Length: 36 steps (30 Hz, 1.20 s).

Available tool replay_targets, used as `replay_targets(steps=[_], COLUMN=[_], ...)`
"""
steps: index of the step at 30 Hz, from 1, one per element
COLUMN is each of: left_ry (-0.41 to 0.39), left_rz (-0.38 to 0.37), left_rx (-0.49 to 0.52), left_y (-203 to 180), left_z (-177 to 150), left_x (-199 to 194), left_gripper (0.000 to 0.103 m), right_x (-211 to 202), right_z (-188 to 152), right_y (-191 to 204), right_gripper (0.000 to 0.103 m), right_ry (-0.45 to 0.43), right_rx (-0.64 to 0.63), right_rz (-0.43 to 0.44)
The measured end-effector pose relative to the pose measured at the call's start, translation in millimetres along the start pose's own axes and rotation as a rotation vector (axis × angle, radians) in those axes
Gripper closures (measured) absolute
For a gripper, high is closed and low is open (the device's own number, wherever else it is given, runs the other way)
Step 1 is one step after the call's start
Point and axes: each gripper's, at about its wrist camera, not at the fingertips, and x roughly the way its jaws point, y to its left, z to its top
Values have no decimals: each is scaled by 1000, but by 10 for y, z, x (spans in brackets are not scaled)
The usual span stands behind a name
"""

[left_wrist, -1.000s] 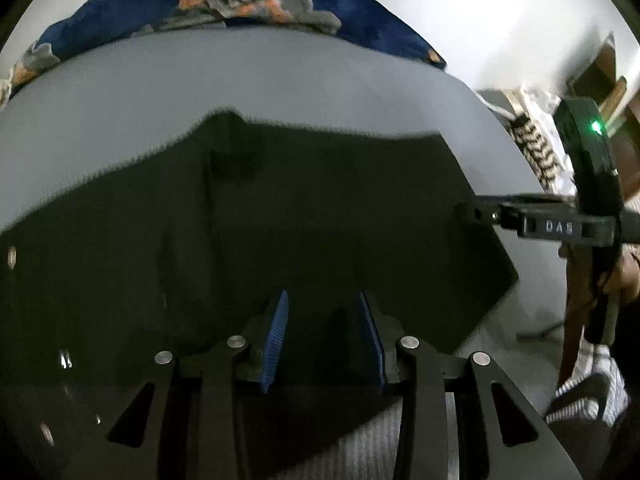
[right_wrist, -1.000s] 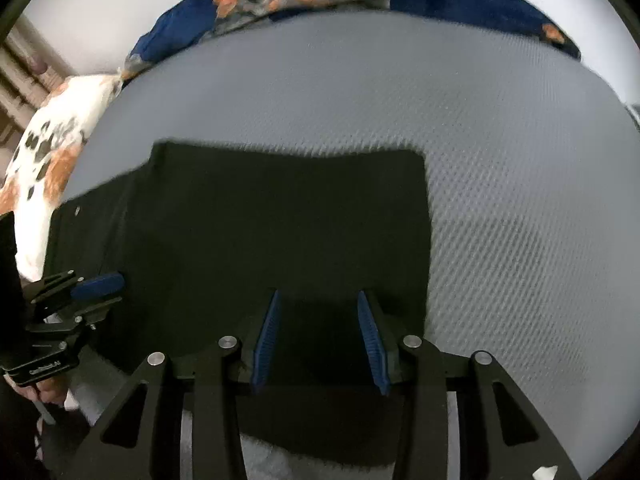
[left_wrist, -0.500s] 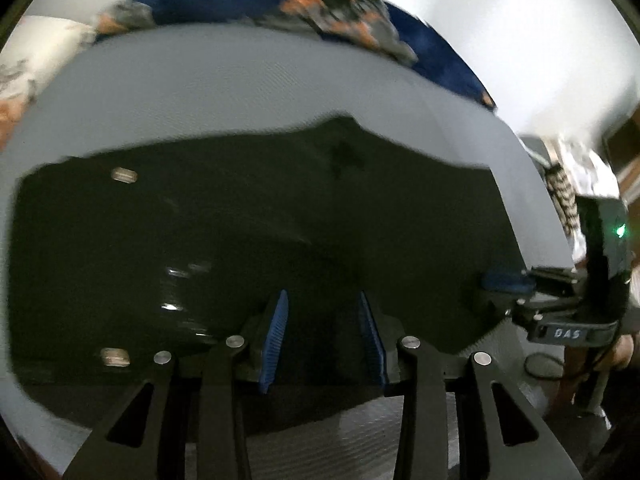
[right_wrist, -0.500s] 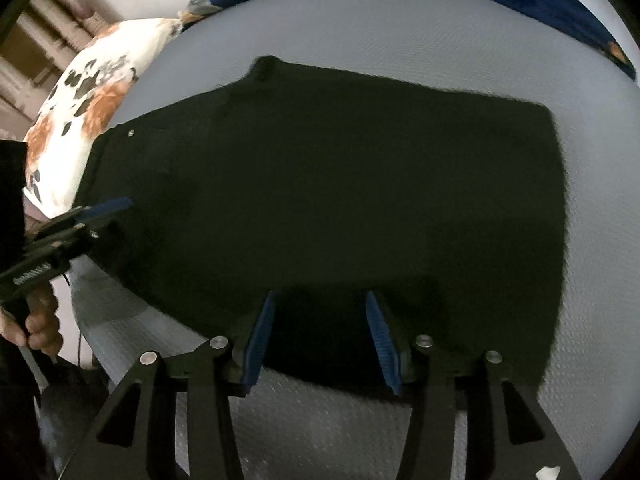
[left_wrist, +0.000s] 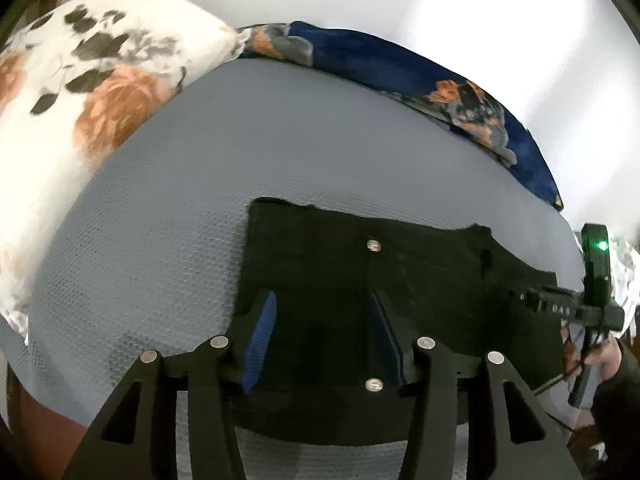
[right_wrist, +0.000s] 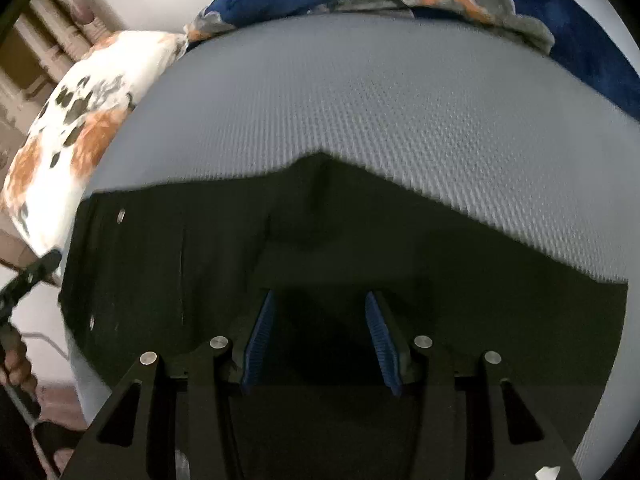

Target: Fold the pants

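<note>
Left claw (left_wrist: 322, 332) fingers spread apart, right claw (right_wrist: 318, 336) likewise parted

Black pants (left_wrist: 400, 280): lay flat on a grey textured bed (left_wrist: 248, 168), 2 metal rivets visible. Left claw (left_wrist: 324, 332): jaws apart, blue pads (left_wrist: 260, 332) over the pants' near left end. Right claw (left_wrist: 532, 296): at the pants' right edge, green light lit; jaw state unclear. White floral pillow (left_wrist: 80, 120): far left. Navy floral blanket (left_wrist: 420, 80): along the bed's far edge.
</note>
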Motion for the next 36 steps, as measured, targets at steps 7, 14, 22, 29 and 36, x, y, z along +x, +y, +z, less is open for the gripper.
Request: replay_targets(steps=[7,14,22,29,36], left_ry=[26,84,173,264,349], left_rz=[-19,-97,-155,-284,-449], left_rx=[-14,-1,-42,-15,-94], left_y=[229,346,616,657,872], left_z=[73,163,165,132,267], left_x=[100,308,533,595,696], left_gripper=[50,48,43,43,43], right_x=[137,213,-24,-425,-561], right_z=[285,420,450,478,462], right_y=[18,41,-86,-244,-306], right_gripper=[57,56,57,53,53], right_ry=[-10,14,17,-37,-59], right_rx=[9,-11,27,81,141], right_rz=[-77,-109,-41,-64,-64])
